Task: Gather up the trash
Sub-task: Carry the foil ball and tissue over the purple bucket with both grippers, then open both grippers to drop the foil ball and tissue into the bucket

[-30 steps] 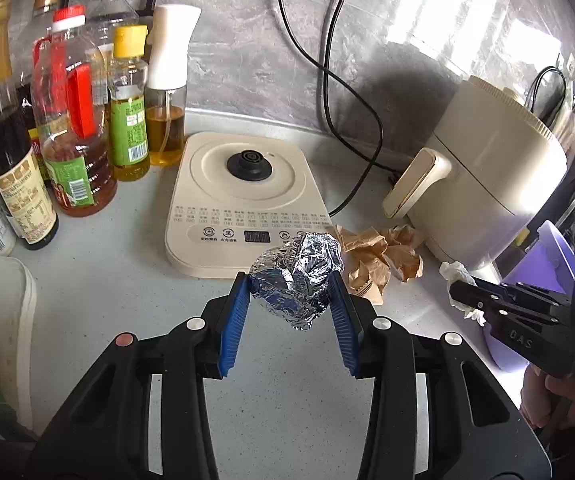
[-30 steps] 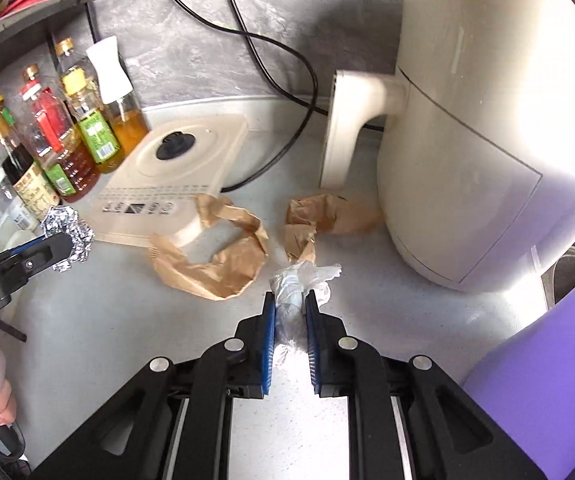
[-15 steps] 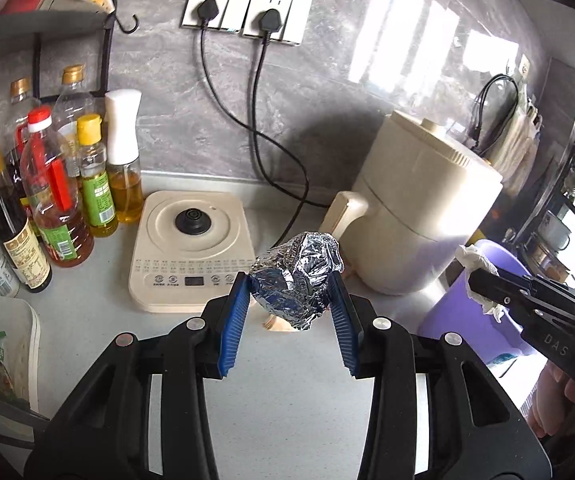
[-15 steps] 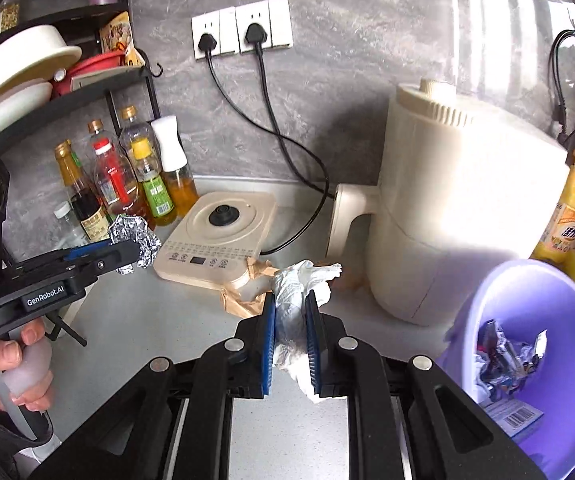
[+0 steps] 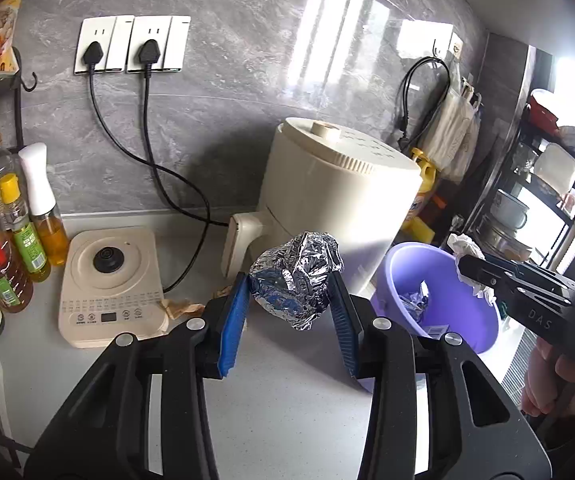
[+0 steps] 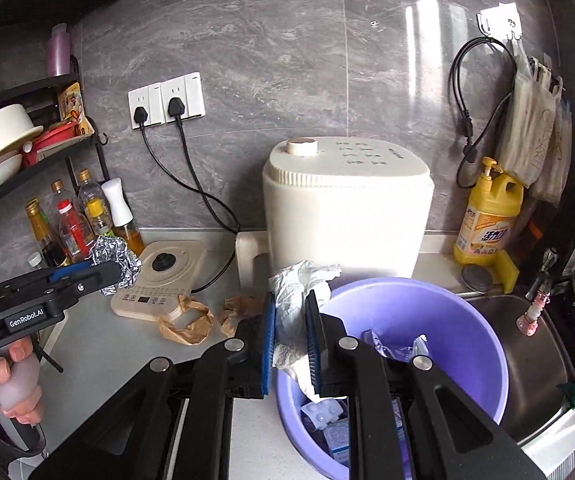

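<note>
While the white tissue (image 6: 295, 308) hung lengthwise, top upward, above the purple bin's (image 6: 467, 320) near rim, my right gripper (image 6: 290, 338) pinched it narrowly; my left gripper (image 5: 287, 306) clamped a foil ball (image 5: 297, 276) wide.

I count two grippers, my left gripper (image 5: 289, 308) and my right gripper (image 6: 290, 344), each with one piece of trash between its jaws: one foil ball (image 5: 296, 278) and one white tissue wad (image 6: 296, 308). Under my right jaws is one purple bin (image 6: 427, 308). Left of them lie two brown paper scraps (image 6: 185, 322). Beyond them I count one air fryer (image 6: 347, 208), one cream hob (image 6: 159, 284), two plugs (image 6: 157, 112) and one yellow detergent bottle (image 6: 487, 220).
</note>
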